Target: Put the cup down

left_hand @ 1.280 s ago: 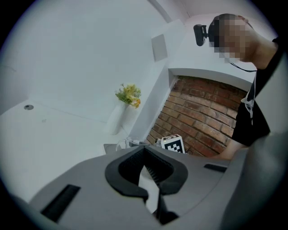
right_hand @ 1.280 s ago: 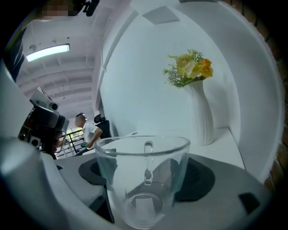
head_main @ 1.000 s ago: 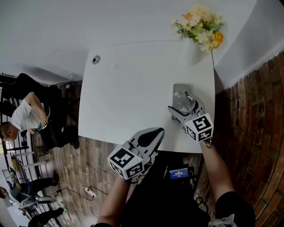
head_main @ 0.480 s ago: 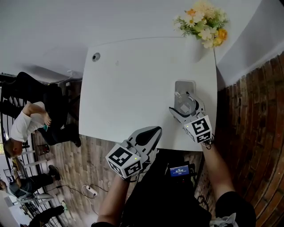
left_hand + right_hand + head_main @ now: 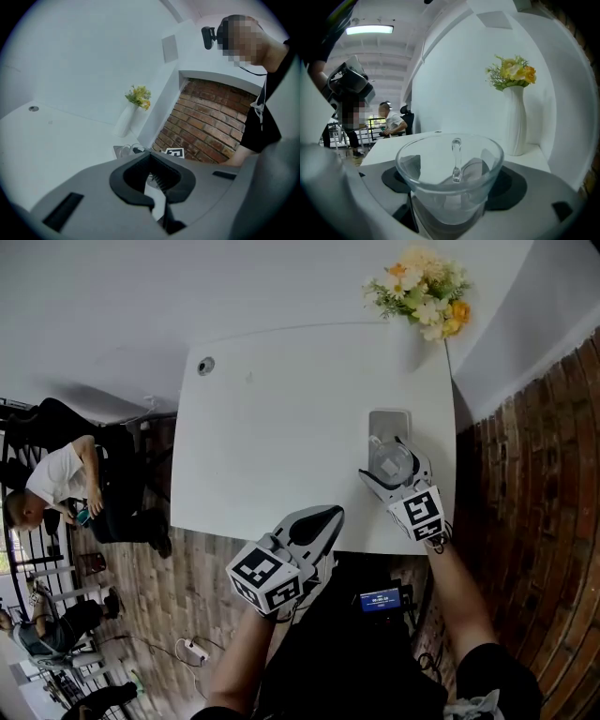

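Observation:
A clear glass cup (image 5: 388, 458) (image 5: 450, 185) sits between the jaws of my right gripper (image 5: 391, 468) (image 5: 451, 206), which is shut on it. The cup is upright and empty. It is over the near end of a small grey pad (image 5: 387, 420) near the right side of the white table (image 5: 281, 427). Whether the cup touches the pad I cannot tell. My left gripper (image 5: 330, 517) (image 5: 151, 155) is shut with nothing in it, just off the table's front edge and left of the cup.
A white vase of yellow flowers (image 5: 422, 287) (image 5: 514, 117) stands at the table's far right corner. A round grommet (image 5: 204, 365) is at the far left corner. A brick wall (image 5: 534, 484) runs along the right. A person (image 5: 52, 488) sits off to the left.
The right gripper with the cup stays over the grey pad, hardly shifted. The left gripper holds its place. The seated person at the left has moved a little.

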Tool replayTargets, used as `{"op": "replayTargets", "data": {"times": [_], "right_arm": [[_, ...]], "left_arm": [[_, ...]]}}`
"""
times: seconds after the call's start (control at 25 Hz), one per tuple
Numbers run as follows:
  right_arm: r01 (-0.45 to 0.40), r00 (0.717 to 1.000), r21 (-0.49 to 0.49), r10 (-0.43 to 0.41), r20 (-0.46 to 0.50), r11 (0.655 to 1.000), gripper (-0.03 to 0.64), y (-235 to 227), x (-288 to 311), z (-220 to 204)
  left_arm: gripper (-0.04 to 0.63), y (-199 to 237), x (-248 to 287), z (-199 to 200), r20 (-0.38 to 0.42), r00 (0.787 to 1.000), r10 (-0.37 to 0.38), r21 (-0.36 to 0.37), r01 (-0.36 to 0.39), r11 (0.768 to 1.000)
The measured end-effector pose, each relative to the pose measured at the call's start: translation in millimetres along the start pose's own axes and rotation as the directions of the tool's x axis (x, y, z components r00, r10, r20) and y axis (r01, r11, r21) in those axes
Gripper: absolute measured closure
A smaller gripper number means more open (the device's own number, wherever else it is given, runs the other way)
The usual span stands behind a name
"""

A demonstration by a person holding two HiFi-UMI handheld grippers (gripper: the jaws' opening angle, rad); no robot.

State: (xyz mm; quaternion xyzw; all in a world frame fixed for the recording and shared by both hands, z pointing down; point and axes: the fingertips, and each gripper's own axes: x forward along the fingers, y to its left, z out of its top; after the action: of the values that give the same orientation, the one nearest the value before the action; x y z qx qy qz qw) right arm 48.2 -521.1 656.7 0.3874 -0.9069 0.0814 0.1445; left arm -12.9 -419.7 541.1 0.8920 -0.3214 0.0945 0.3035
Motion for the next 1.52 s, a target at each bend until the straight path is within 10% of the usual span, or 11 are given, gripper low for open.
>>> {"op": "replayTargets", "data": {"times": [0.76, 1.16, 1.52], "right_arm": [[0.127, 0.992, 0.164, -0.126, -0.02, 0.978, 0.17, -3, -84, 17], [0.03, 0.996, 0.411, -0.061, 0.064, 0.911, 0.176, 26, -137, 77], [0.057, 0.986, 0.341, -0.108, 0.131, 0.938, 0.439, 39, -171, 123]], "left_arm": [[0.588, -22, -12, 16, 0.072, 0.996, -0.044, 0.05, 0.04, 0.998], [0.588, -29, -21, 23, 0.103, 0.993, -0.052, 0.057, 0.046, 0.997], [0.588, -44, -23, 33, 0.091, 0.994, -0.058, 0.207, 0.038, 0.978]]}}
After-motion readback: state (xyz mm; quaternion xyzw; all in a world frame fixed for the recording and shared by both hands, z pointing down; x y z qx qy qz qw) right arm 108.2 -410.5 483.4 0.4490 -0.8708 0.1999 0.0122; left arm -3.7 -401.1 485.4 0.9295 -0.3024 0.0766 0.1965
